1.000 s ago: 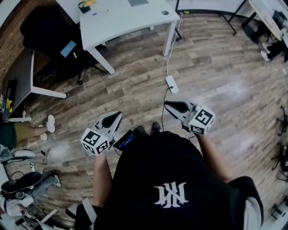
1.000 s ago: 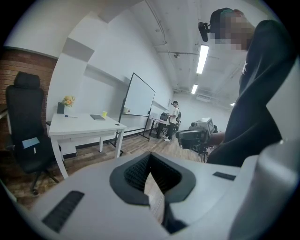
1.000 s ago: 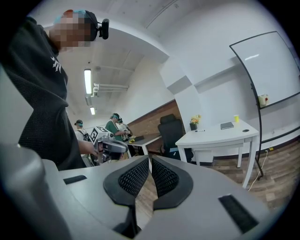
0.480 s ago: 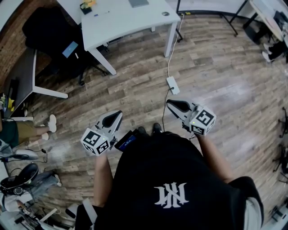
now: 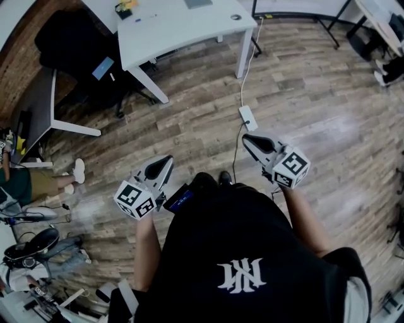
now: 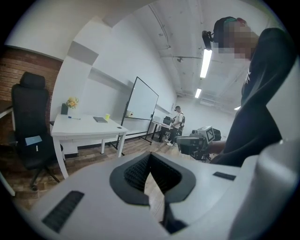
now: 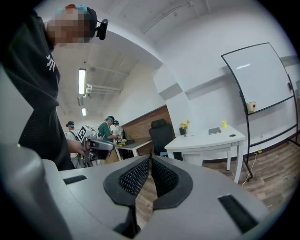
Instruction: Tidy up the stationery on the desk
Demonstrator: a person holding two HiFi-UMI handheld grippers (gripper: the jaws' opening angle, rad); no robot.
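Holds left gripper (image 5: 165, 161) and right gripper (image 5: 248, 139) closed on nothing, well apart from white desk (image 5: 189, 31). Shows blue pen (image 5: 144, 17) beside pot (image 5: 124, 7) at its left corner, grey notebook (image 6: 100, 119) mid-top.

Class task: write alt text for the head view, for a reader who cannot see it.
Seen from above, a person in a black shirt stands on a wood floor holding the left gripper and right gripper, both shut and empty, pointed toward a white desk ahead. A black office chair stands beside the desk, and a white power strip lies on the floor.
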